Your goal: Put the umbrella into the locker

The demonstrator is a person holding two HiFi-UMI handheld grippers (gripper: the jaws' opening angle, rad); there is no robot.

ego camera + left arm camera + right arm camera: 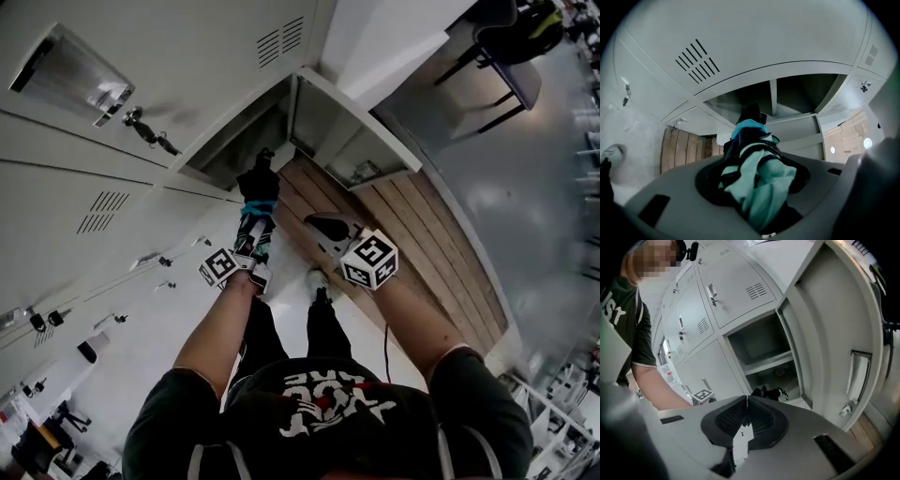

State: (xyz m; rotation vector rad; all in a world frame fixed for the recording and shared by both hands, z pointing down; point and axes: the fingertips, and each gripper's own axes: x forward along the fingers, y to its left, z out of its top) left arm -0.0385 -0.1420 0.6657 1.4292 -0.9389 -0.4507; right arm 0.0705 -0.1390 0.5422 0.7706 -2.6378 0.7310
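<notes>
Umbrella, clamped in the left gripper, is held just before the open locker, not yet placed inside, while the right gripper is closed on nothing.

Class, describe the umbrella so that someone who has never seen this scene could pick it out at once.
Find the wall of grey metal lockers, then the one open locker low down in it. Pointing toward that opening is the umbrella, folded and clamped in the left hand-held gripper. It is the only teal-and-black thing among plain grey doors.
</notes>
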